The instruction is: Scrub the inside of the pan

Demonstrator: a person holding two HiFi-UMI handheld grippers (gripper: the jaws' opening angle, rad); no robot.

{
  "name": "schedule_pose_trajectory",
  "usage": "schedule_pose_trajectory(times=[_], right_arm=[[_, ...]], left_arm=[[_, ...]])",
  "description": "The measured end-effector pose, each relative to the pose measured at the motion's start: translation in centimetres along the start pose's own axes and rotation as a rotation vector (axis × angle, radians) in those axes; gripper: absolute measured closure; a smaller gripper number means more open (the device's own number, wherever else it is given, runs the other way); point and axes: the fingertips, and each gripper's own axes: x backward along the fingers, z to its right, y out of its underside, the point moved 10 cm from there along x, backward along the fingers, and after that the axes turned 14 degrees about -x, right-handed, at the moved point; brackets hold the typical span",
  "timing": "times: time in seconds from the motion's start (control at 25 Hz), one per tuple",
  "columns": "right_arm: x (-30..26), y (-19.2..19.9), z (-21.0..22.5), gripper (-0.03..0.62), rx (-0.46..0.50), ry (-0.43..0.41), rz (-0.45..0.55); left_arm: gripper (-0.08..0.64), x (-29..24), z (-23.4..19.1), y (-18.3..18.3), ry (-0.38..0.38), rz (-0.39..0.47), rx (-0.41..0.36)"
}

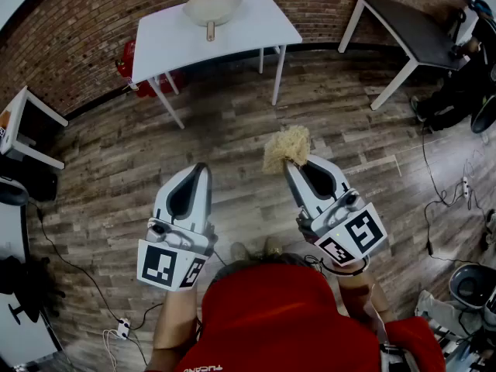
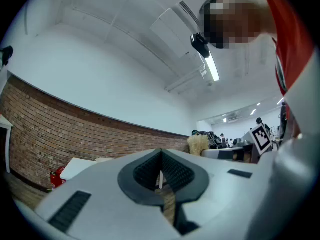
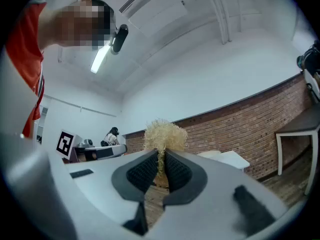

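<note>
A pale pan [image 1: 211,9] with a short handle sits on the white table [image 1: 256,29] against the brick wall, far ahead of both grippers. My right gripper [image 1: 293,161] is shut on a tan fibre scrubber [image 1: 286,147], whose tuft sticks out past the jaws [image 3: 163,135]. My left gripper [image 1: 203,167] is shut with nothing in it; its pads [image 2: 150,171] meet in the left gripper view. Both grippers are held over the wooden floor, well short of the table.
A dark table [image 1: 411,29] stands at the back right and a small white table [image 1: 23,126] at the left edge. A red object [image 1: 132,68] lies under the white table by the wall. Cables [image 1: 434,200] trail on the floor at the right.
</note>
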Motion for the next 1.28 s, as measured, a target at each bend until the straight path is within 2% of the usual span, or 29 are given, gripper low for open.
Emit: schedule_pose_trajectory(times=[0.6, 1.28], right_arm=[[0.6, -0.6, 1.8, 0.543, -0.017, -0.034, 0.019], [2.9, -3.7, 9.1, 0.543, -0.033, -0.087, 0.021]], left_arm=[[0.548, -1.7, 1.0, 0.0, -0.007, -0.004, -0.006], [0.548, -6.6, 4.7, -1.4, -0.106, -0.015, -0.066]])
